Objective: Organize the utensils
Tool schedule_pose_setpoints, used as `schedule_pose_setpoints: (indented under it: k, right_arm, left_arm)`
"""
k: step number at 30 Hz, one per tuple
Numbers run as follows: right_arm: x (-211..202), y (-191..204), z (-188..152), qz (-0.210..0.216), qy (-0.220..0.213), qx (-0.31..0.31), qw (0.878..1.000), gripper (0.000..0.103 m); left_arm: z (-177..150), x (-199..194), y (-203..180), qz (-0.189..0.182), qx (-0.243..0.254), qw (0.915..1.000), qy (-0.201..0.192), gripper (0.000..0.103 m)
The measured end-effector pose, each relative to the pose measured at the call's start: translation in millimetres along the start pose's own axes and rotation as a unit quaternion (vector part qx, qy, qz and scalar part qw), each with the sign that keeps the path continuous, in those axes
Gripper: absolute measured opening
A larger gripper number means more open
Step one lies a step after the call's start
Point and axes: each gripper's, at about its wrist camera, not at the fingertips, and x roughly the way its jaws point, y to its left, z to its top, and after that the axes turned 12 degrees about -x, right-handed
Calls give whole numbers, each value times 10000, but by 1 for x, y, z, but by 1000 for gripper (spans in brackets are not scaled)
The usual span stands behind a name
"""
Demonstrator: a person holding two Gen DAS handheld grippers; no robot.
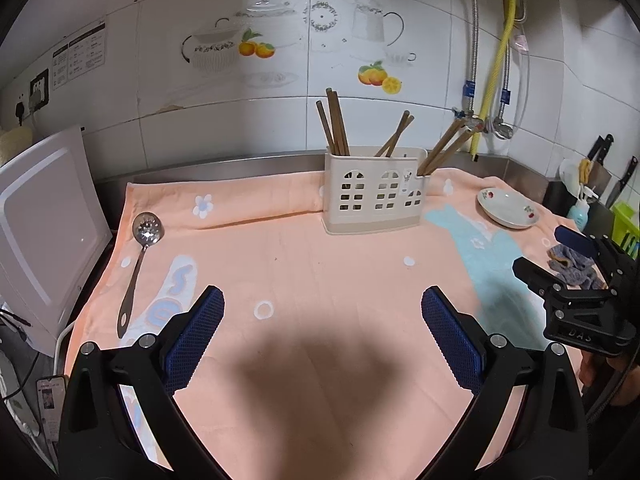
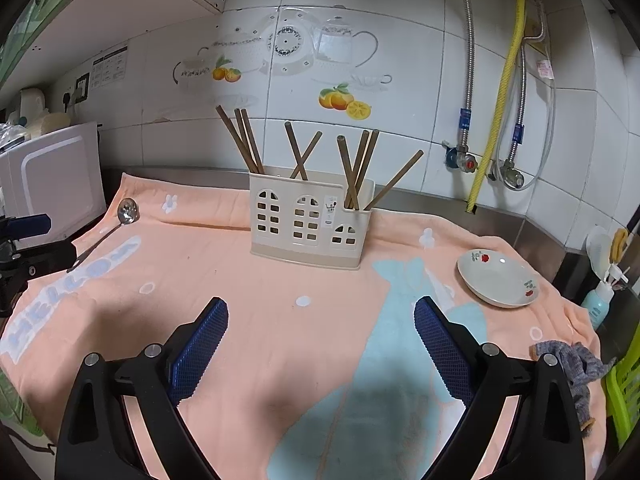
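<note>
Now, through the left wrist camera, we see our left gripper (image 1: pixel 322 308) hovering above the peach towel (image 1: pixel 320 264) that covers the table, its jaws spread wide with nothing between them. A slotted spoon (image 1: pixel 138 264) lies flat on the towel toward the left edge, bowl pointing to the wall. The cream utensil holder (image 1: pixel 374 196) stands upright at the back, with brown chopsticks (image 1: pixel 334 124) leaning out of its compartments. A small dish (image 1: pixel 507 207) sits to the right of the holder, apart from it, and our right gripper (image 1: pixel 576 264) shows at the right edge above a grey cloth (image 1: pixel 570 266).

Through the right wrist camera, our right gripper (image 2: pixel 320 320) is likewise released and empty over the towel (image 2: pixel 280 300). The holder (image 2: pixel 308 220) stands straight ahead, chopsticks (image 2: pixel 352 168) fanned in 3 clusters. The spoon (image 2: pixel 116 226) lies far left, the dish (image 2: pixel 498 282) to the right, and the grey cloth (image 2: pixel 572 368) near the towel's right edge.
</note>
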Motion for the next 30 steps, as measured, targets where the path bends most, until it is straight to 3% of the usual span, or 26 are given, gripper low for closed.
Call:
schedule_pose_setpoints:
  k: [30]
  right_arm:
    - [-8,2,-10,72,43,32,10000,93]
  left_arm:
    - [-19,-2,1,-24,-140,9996,237,98]
